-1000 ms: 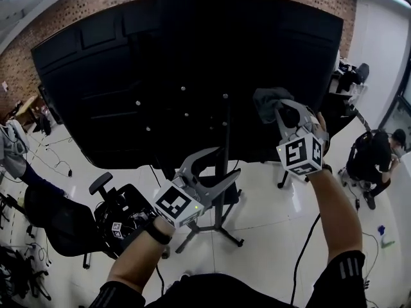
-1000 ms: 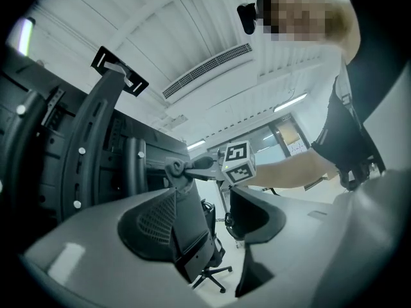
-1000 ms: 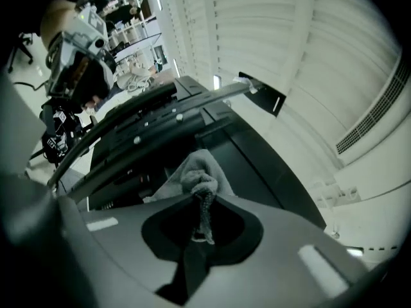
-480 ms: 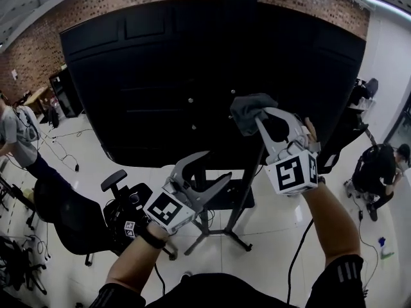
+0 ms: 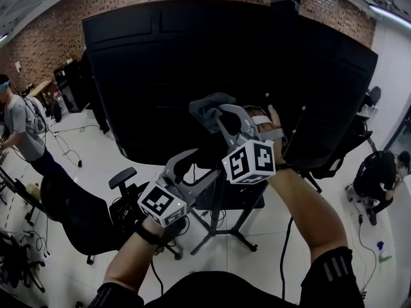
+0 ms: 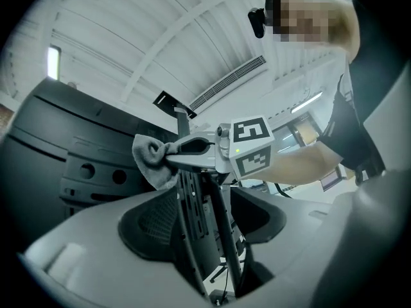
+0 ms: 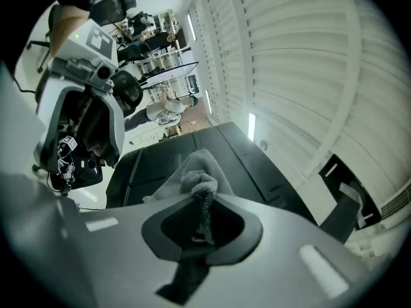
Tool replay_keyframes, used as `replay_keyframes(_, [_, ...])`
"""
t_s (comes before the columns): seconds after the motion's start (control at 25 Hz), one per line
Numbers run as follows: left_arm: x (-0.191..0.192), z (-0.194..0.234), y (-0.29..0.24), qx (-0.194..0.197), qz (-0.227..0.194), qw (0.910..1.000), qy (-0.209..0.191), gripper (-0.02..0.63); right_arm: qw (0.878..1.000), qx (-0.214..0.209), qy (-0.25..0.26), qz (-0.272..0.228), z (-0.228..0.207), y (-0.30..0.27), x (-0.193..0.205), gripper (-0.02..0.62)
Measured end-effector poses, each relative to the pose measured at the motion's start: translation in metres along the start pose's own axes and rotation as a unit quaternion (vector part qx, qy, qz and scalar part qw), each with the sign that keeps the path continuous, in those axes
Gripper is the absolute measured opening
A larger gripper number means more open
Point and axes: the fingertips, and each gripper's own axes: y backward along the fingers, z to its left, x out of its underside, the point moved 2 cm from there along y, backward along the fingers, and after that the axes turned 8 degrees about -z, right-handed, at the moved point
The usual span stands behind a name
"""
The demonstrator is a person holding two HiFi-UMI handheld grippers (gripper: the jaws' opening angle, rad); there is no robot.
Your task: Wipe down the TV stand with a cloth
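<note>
The left gripper (image 5: 200, 164) is low, its jaws wide apart and gripping nothing, with the stand (image 5: 218, 218) showing beyond them. To its right, the right gripper (image 5: 217, 111) is clamped tight on the grey cloth (image 5: 203, 105), raised before the TV's (image 5: 160, 69) black back. Whether the cloth touches the TV cannot be told.

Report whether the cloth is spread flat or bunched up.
Bunched up: the cloth is a crumpled wad, pinched in the shut right gripper, with no part spread flat.
</note>
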Motion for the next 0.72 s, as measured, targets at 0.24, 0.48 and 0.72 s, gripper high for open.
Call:
replay_keyframes(0.24, [0.009, 0.035, 0.033, -0.018, 0.013, 0.9997, 0.011, 0.282, 0.995, -0.039, 0.056, 0.069, 0.029, -0.056, -0.003, 0.023])
replay_keyframes(0.48, [0.019, 0.052, 0.049, -0.019, 0.016, 0.9993, 0.028, 0.282, 0.97, -0.053, 0.193, 0.139, 0.041, -0.09, -0.002, 0.021])
replay_keyframes(0.72, [0.015, 0.06, 0.056, -0.014, 0.013, 0.9994, 0.03, 0.282, 0.961, -0.068, 0.195, 0.184, 0.04, -0.113, 0.01, 0.021])
